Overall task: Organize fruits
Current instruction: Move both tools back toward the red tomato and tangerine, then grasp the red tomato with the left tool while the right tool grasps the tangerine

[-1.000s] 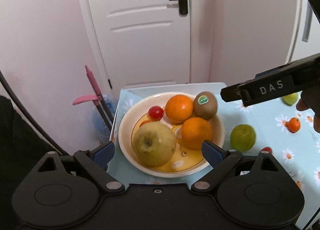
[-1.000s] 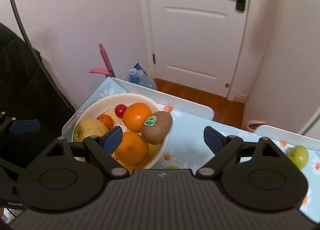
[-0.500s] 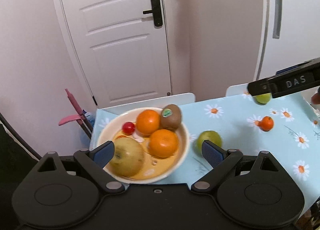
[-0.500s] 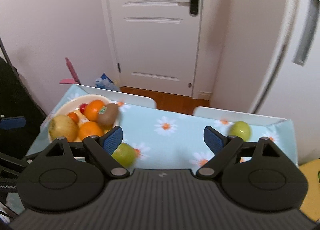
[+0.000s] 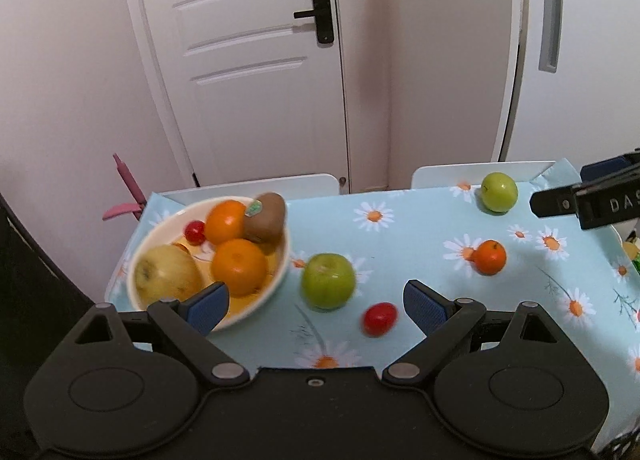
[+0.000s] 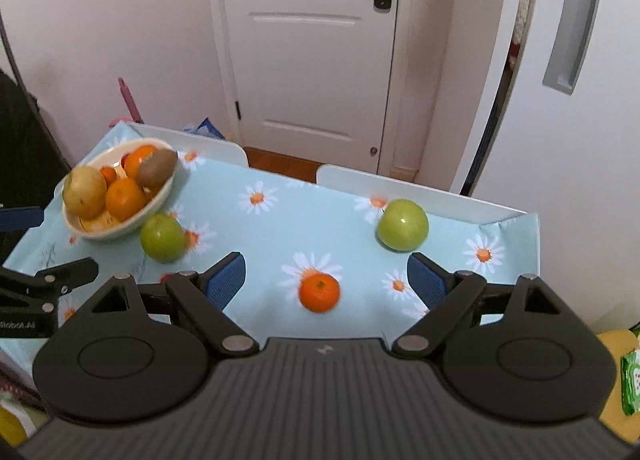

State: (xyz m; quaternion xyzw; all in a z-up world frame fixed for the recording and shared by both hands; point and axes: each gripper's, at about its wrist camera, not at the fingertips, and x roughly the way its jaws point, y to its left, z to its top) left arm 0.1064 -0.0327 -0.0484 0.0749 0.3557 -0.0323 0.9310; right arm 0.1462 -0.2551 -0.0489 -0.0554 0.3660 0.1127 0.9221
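Note:
A cream bowl [image 5: 160, 234] [image 6: 160, 200] at the table's left end holds a yellow pear [image 5: 166, 274], two oranges, a kiwi [image 5: 266, 216] and a cherry tomato. Loose on the daisy tablecloth lie a green apple [image 5: 328, 280] [image 6: 162, 238] beside the bowl, a red tomato [image 5: 380, 318], a small orange [image 5: 489, 257] [image 6: 319, 293] and a second green apple [image 5: 499, 192] [image 6: 403, 224] at the far right. My left gripper [image 5: 316, 306] is open above the near apple and tomato. My right gripper [image 6: 326, 280] is open with the small orange between its fingers, untouched.
A white door [image 5: 244, 60] and pink walls stand behind the table. Two white chair backs [image 6: 420, 192] line the far edge. A pink-handled tool [image 5: 126, 180] leans by the left corner. A white cabinet [image 6: 580, 100] rises at the right.
Both grippers have swung right and pulled back from the bowl. The bowl has slid to the left of both views, and the loose apples, small orange and tomato have come into sight.

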